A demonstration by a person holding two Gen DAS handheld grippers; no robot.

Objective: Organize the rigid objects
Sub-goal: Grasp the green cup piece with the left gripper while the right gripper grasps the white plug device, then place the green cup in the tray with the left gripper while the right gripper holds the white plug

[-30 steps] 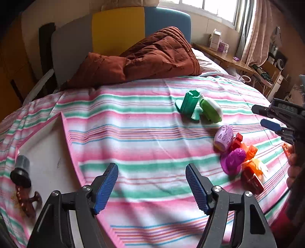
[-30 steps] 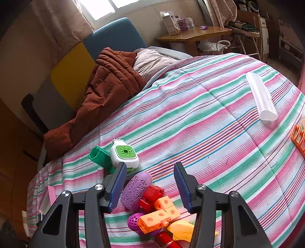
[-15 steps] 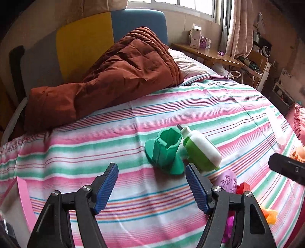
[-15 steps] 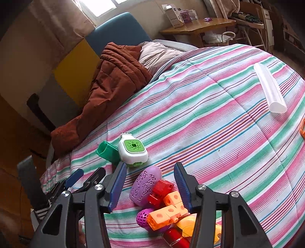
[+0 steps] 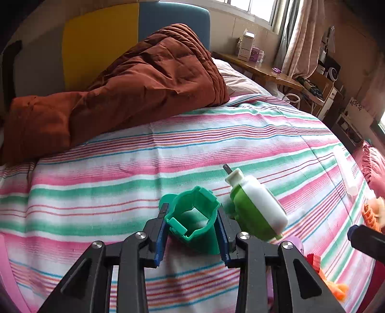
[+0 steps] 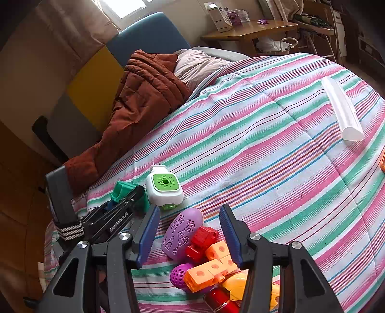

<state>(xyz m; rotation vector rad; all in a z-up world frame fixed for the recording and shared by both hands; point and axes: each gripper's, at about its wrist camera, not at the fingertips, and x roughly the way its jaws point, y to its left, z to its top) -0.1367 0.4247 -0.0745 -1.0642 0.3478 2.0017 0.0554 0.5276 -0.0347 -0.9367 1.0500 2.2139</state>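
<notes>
Striped bedspread (image 5: 192,134), rust quilt (image 5: 144,79), wooden desk (image 6: 252,30), daylit window (image 5: 250,7)

White lettering on left hand-held gripper (image 6: 125,192) side, partly legible, roughly "GenROBOT.AI"

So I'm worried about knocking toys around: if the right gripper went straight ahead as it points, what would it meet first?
Probably the purple embossed egg-shaped toy, low between the open fingers of the right gripper, with the red plastic block beside it; depth is unclear.
</notes>
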